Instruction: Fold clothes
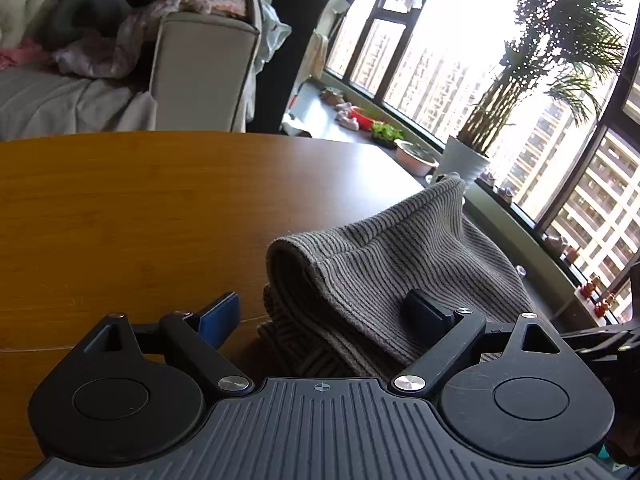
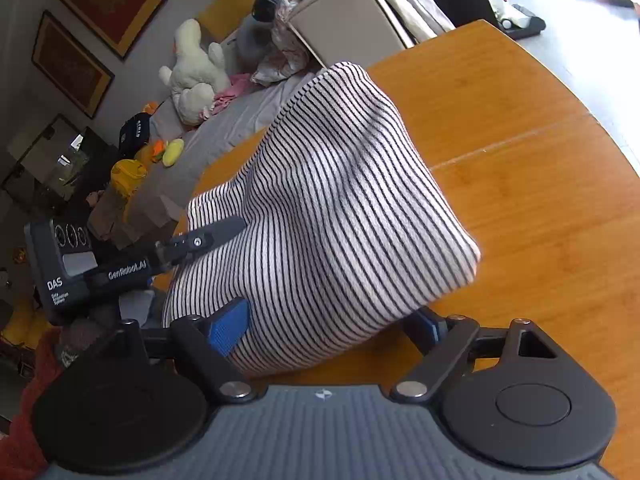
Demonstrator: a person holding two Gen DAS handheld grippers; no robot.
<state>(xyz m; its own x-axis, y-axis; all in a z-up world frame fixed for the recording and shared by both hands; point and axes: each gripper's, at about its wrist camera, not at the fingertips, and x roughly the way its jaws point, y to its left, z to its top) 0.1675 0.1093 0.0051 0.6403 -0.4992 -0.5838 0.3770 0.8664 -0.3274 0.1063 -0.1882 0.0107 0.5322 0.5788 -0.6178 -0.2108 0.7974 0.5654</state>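
The striped garment (image 2: pixel 332 216) lay as a folded bundle on the wooden desk (image 2: pixel 540 152), near its edge on the side of the person, and the top layer bulged up instead of lying flat. In the left wrist view the same garment (image 1: pixel 384 280) showed a rolled fold on its left end, with lower layers under it.

The right claw (image 2: pixel 332 330) stood wide, one blue pad at each side of the near end of the bundle; whether the pads touched the cloth I cannot tell, but they did not pinch it. The left claw (image 1: pixel 324 314) stood wide too, its right finger (image 1: pixel 424 312) lying over the cloth and its left finger (image 1: pixel 220 316) over bare wood.

To do this step well, I think both claws should press the bulge down and smooth the layers until the edges meet. If a new fold was wanted, each claw should take only the top layer, close to a corner, so the lower layers were not dragged off the desk.
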